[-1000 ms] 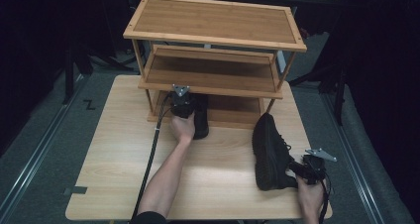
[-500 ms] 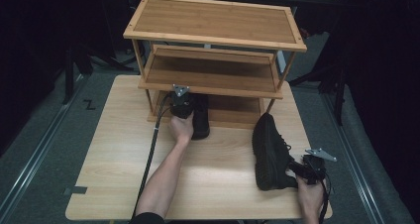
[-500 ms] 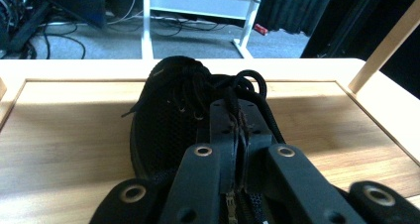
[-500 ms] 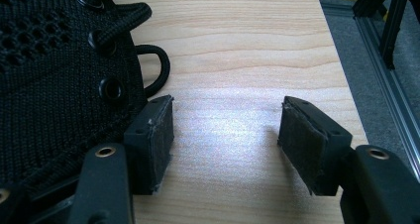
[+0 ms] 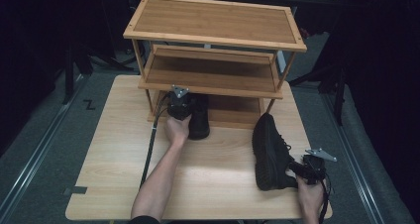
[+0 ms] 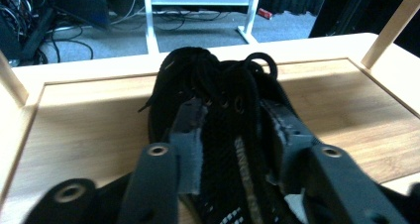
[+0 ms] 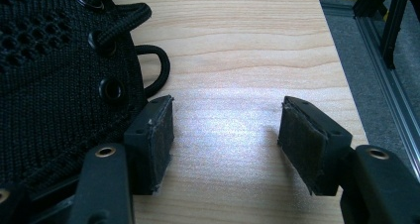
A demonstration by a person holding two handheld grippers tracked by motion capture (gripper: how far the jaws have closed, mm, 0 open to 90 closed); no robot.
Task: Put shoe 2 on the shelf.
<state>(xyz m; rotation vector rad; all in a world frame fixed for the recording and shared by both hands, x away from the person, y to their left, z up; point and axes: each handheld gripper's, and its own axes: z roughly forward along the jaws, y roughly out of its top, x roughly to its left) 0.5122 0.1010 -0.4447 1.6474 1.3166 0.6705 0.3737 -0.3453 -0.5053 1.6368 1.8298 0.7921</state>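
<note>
The counter (image 5: 119, 184) has bare wood along its left and near edges, with open room to the left of the person's left forearm. A wooden shelf rack (image 5: 213, 33) occupies the far half of the counter; its lowest shelf (image 6: 89, 135) is bare on both sides of the shoe standing on it.

The left claw (image 5: 185, 102) is at the front edge of the lowest shelf. Its jaws have just been opening. In the left gripper view the left shoe (image 6: 218, 115) lies between the two jaws, toe pointing away into the shelf, and the pads now stand off its sides: released. In the high view the heel of this shoe projects out over the counter, just beside the hand.

The right shoe (image 5: 270, 152) lies on the counter near the right edge, toe toward the rack. The right claw (image 5: 297, 168) is at its heel. In the right gripper view the jaws are spread with bare wood between them; the shoe's mesh lies outside the left-hand jaw.
</note>
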